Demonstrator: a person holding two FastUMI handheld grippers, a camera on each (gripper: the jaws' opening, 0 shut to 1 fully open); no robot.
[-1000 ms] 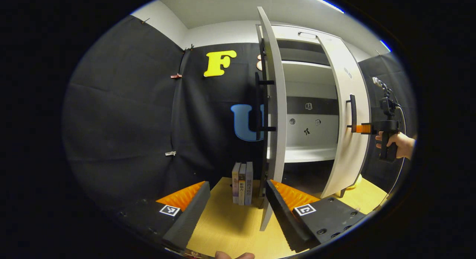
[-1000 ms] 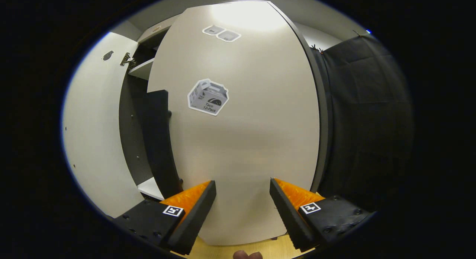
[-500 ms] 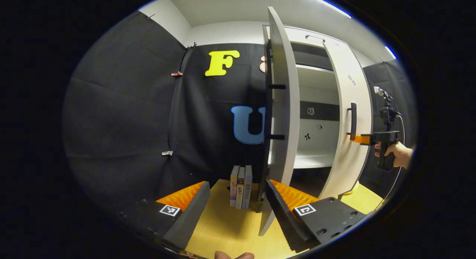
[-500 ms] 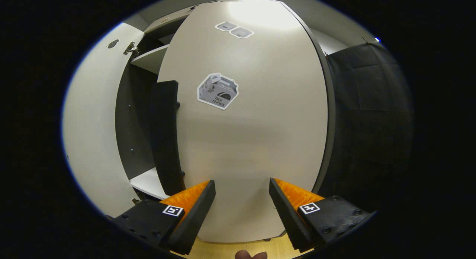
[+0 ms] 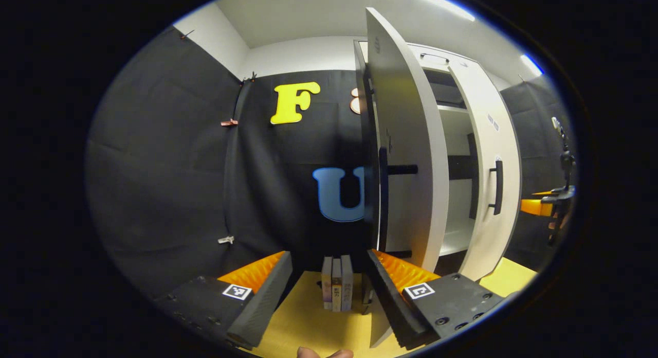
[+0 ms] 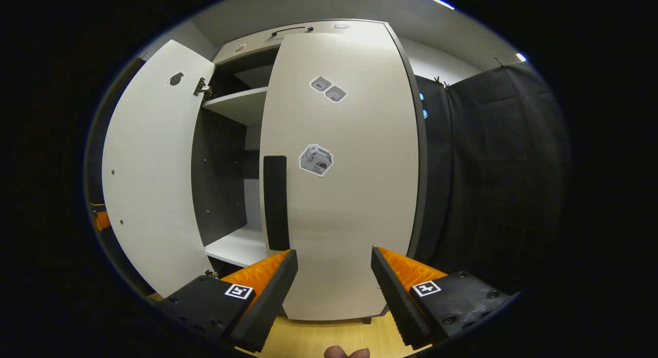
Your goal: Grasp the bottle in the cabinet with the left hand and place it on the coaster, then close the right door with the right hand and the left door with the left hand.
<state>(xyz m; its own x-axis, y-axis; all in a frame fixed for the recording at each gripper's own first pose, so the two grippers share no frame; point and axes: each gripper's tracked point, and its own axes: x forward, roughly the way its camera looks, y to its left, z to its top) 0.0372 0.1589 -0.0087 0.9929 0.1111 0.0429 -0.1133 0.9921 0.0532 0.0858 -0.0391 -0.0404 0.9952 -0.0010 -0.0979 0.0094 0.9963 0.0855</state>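
I am holding my left tongs [image 5: 329, 275] wide apart with nothing between them, pointing at the edge of the tall white left cabinet door [image 5: 406, 157], which is standing ajar. The right finger [image 5: 396, 296] is sitting just beside the door's lower edge; I cannot tell whether it is touching. The door's black bar handle [image 5: 383, 193] is showing on its outer face, toward the booth wall. Below, three thin upright books [image 5: 336, 283] are standing together on the yellow wooden tabletop [image 5: 303, 322], close to the door's foot.

Past the left door, the white cabinet shelf [image 5: 455, 242] is showing through the gap, and beyond it the white right cabinet door [image 5: 493, 193] with its own black handle [image 5: 497, 187] is looking nearly shut. At the far right edge of the left gripper view I am seeing my right tongs [image 5: 534, 206] from the side, standing apart from that door.

In the right gripper view my right tongs [image 6: 331, 278] are also spread wide and gripping nothing, facing the right door's flat front [image 6: 349, 219], which is carrying small grey stickers [image 6: 315, 159]. To its left, the cabinet's interior [image 6: 226, 157] is lying open, with shelves visible and the left door's inner face [image 6: 149, 178] swung outward. I cannot make out the bottle or the coaster from where I am holding things.
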